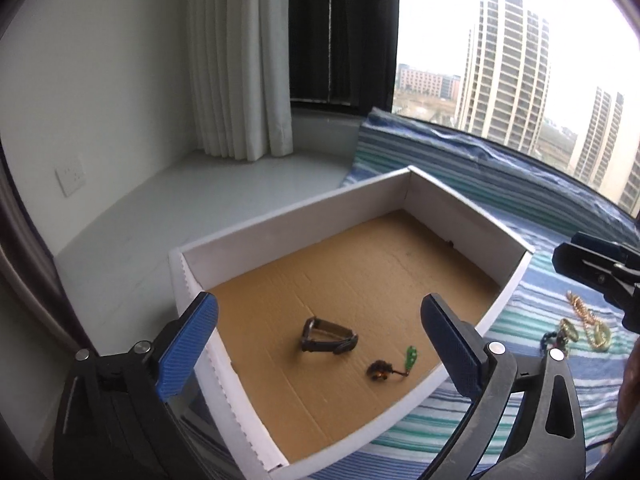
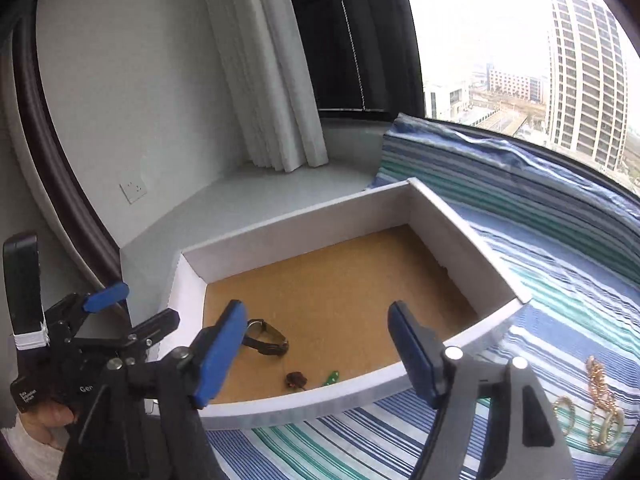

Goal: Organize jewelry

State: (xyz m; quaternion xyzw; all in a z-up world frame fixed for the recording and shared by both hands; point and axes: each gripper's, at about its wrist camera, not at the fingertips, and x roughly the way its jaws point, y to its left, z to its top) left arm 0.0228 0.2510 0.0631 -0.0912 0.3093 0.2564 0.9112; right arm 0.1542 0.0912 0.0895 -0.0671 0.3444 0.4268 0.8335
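Resting in box: dark strap bracelet (image 1: 328,336), brown bead piece (image 1: 379,370), green charm (image 1: 410,357) on corrugated cardboard floor of white-walled box (image 1: 280,224).
Left gripper (image 1: 318,354): spread wide, empty, ribbed blue pads.
Right gripper (image 2: 316,354): spread wide, empty.
Gold chains (image 2: 600,400): on striped cloth (image 2: 560,300), outside box.
Right view only: left gripper body, holding hand (image 2: 52,420).

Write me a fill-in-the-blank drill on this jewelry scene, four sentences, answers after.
1. The watch lies inside the white ____.
2. The gold chain rests on the ____ cloth, outside the box.
3. The left gripper and the right gripper both stand ____, holding nothing.
4. The pads on the gripper fingers are ____ in color.

Missing words: box; striped; open; blue
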